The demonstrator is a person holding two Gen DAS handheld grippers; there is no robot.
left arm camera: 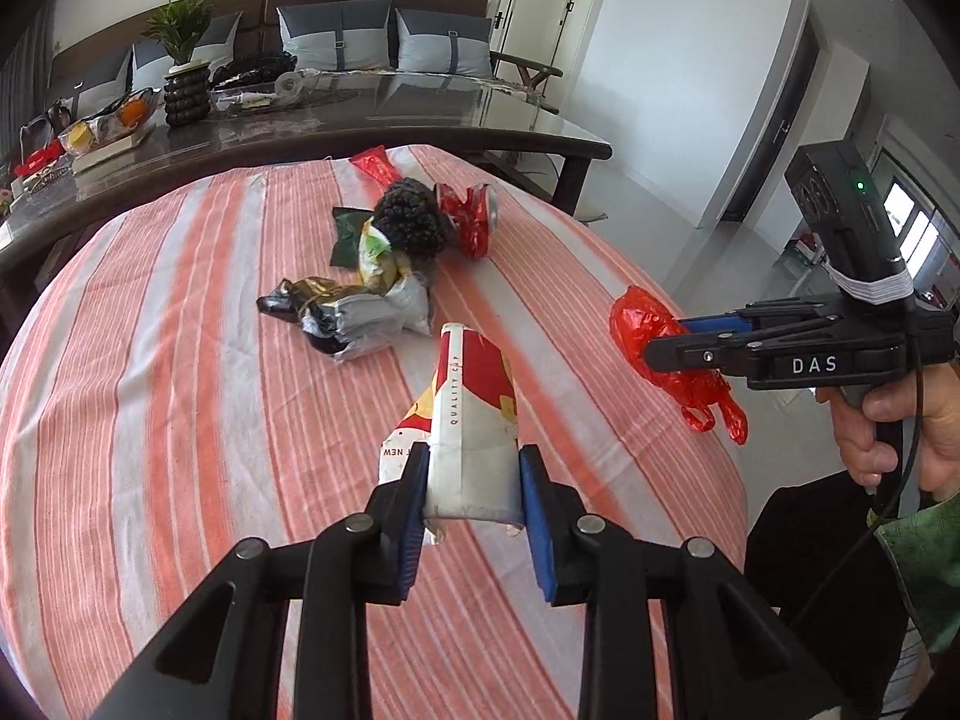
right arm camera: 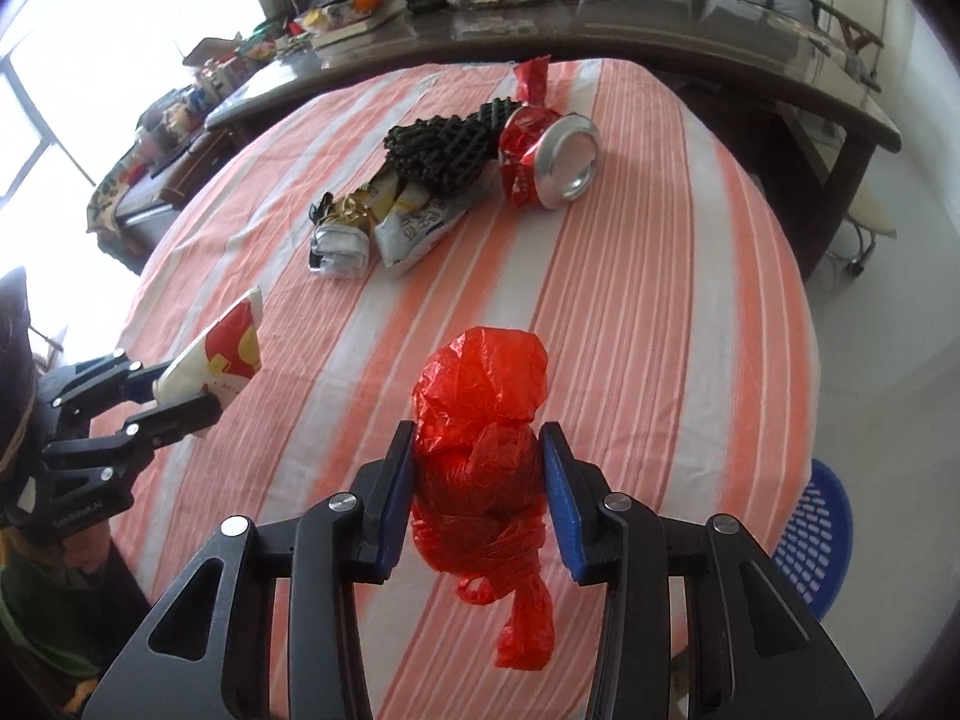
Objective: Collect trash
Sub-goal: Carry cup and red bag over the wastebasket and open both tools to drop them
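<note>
My left gripper [left arm camera: 474,486] is shut on a flattened red, white and yellow paper cup [left arm camera: 471,414] and holds it above the striped tablecloth [left arm camera: 180,390]. The cup also shows in the right wrist view [right arm camera: 219,357]. My right gripper [right arm camera: 479,489] is shut on a crumpled red plastic bag [right arm camera: 480,420], held above the table's near right side; the bag also shows in the left wrist view [left arm camera: 642,330]. Further back lie a crushed red can [right arm camera: 549,159], black foam netting [right arm camera: 447,144], crumpled snack wrappers [right arm camera: 384,222] and a red wrapper [right arm camera: 533,77].
A blue plastic basket [right arm camera: 816,540] stands on the floor to the right of the table. Behind the table runs a dark glossy sideboard [left arm camera: 360,120] with a potted plant [left arm camera: 186,78], fruit and clutter. A sofa with cushions stands beyond it.
</note>
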